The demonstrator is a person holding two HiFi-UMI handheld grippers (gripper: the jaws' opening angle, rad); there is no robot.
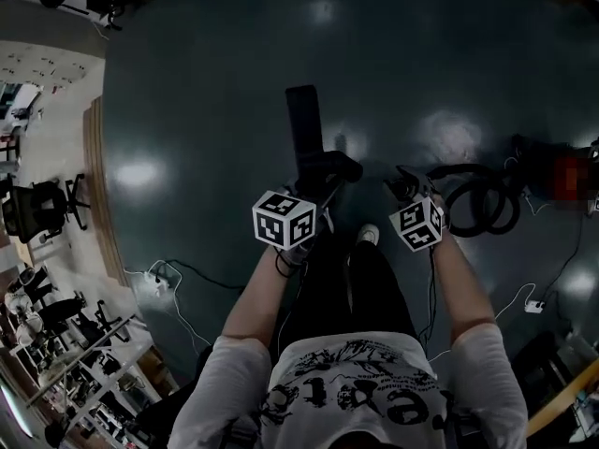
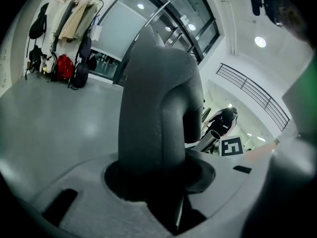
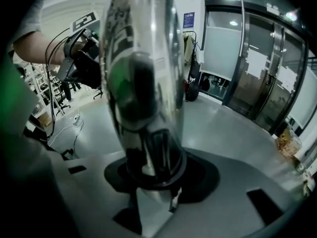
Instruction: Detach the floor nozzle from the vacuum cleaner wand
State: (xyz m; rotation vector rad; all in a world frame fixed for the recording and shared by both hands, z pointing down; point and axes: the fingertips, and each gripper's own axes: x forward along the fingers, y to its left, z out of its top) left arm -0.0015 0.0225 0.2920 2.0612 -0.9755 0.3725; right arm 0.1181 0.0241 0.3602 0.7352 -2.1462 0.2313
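Note:
The black floor nozzle (image 1: 302, 118) lies on the dark floor ahead of me, its curved neck (image 1: 329, 166) rising toward my left gripper (image 1: 316, 193). That gripper is shut on the neck, which fills the left gripper view as a thick black elbow (image 2: 158, 123) standing between the jaws. My right gripper (image 1: 408, 195) is shut on the chrome wand (image 3: 143, 83), whose shiny tube runs up between the jaws. In the head view the two grippers are side by side with a gap between neck and wand. The wand's open end (image 2: 210, 139) shows apart from the neck.
A coiled black hose (image 1: 487, 199) and the red vacuum body (image 1: 569, 178) lie to the right. Cables and a power strip (image 1: 154, 279) run on the floor at left, another plug (image 1: 533, 305) at right. Office chairs (image 1: 42, 204) stand far left. My shoe (image 1: 367, 236) is below the grippers.

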